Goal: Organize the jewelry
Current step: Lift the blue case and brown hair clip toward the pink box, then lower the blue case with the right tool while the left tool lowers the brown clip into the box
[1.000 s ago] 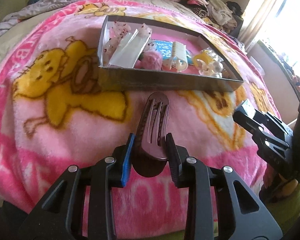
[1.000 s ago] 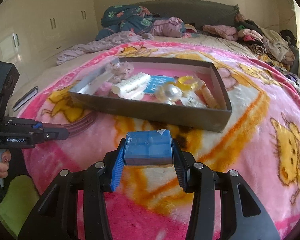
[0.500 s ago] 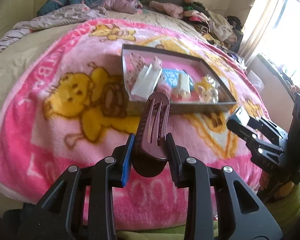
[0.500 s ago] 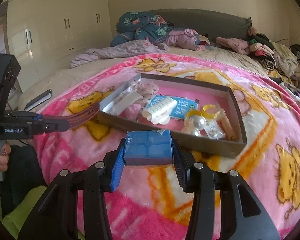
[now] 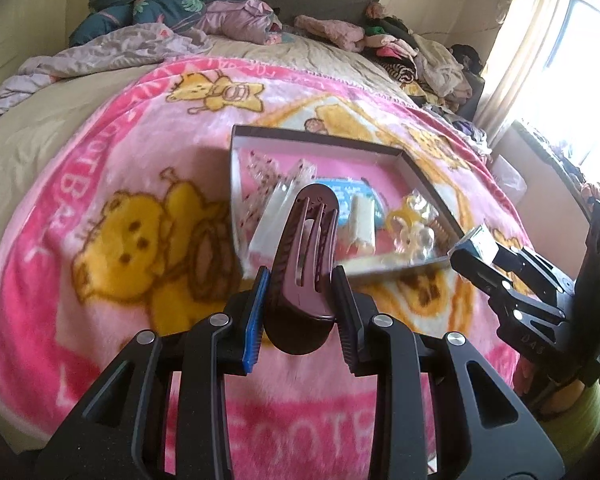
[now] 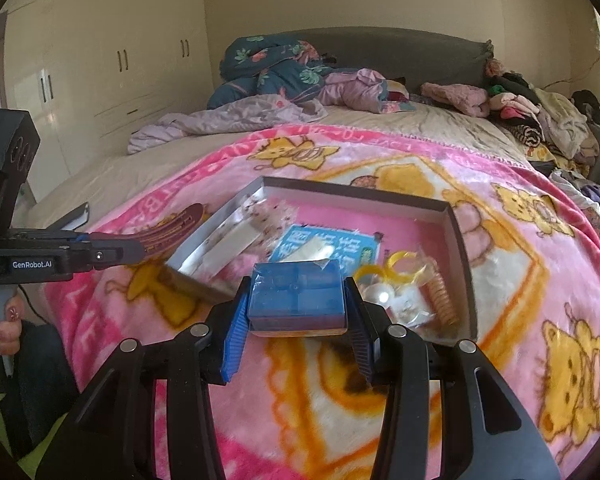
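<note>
My left gripper (image 5: 300, 280) is shut on a dark maroon hair clip (image 5: 306, 248), which sticks forward over the near side of a shallow grey box (image 5: 316, 138) with a pink floor. The box holds several hair things: white clips, a blue card, yellow rings and a pearl bauble. In the right wrist view my right gripper (image 6: 298, 292) is shut on a small blue plastic box (image 6: 298, 294), held above the near rim of the grey box (image 6: 458, 236). Each gripper shows in the other view: the right gripper (image 5: 484, 256) and the left gripper (image 6: 112, 250) with the clip (image 6: 176, 226).
The grey box lies on a pink cartoon blanket (image 5: 120, 208) spread over a bed. Heaps of clothes (image 6: 284, 72) line the headboard end. White wardrobes (image 6: 100, 60) stand at the left, a bright window (image 5: 580, 80) at the right. A hand (image 6: 8, 320) holds the left tool.
Both grippers have risen and pulled back from the bed, so the grey box looks smaller and farther. Each keeps its grip: clip in the left, blue box in the right.
</note>
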{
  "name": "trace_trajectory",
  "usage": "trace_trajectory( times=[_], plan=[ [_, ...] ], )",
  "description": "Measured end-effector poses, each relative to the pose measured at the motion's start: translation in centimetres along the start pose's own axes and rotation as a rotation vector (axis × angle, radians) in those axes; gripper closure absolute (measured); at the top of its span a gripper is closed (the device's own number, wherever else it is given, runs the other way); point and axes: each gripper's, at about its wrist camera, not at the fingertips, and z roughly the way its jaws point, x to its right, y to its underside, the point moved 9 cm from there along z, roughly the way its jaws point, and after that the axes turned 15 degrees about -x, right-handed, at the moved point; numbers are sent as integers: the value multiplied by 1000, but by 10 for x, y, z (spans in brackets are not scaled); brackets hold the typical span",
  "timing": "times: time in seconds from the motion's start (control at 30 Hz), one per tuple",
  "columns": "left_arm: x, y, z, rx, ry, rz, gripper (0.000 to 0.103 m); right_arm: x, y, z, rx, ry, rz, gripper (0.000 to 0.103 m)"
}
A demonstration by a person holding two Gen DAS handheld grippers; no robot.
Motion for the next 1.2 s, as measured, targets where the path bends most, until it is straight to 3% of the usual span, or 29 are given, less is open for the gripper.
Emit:
trace_trajectory(
  times=[0.6,1.2],
  plan=[
    [18,-61,47,-20,17,17,80,85,-14,25,-19,97,111,60],
    [44,-91,92,-44,10,87,80,120,-9,46,-53,125,152,60]
  ],
)
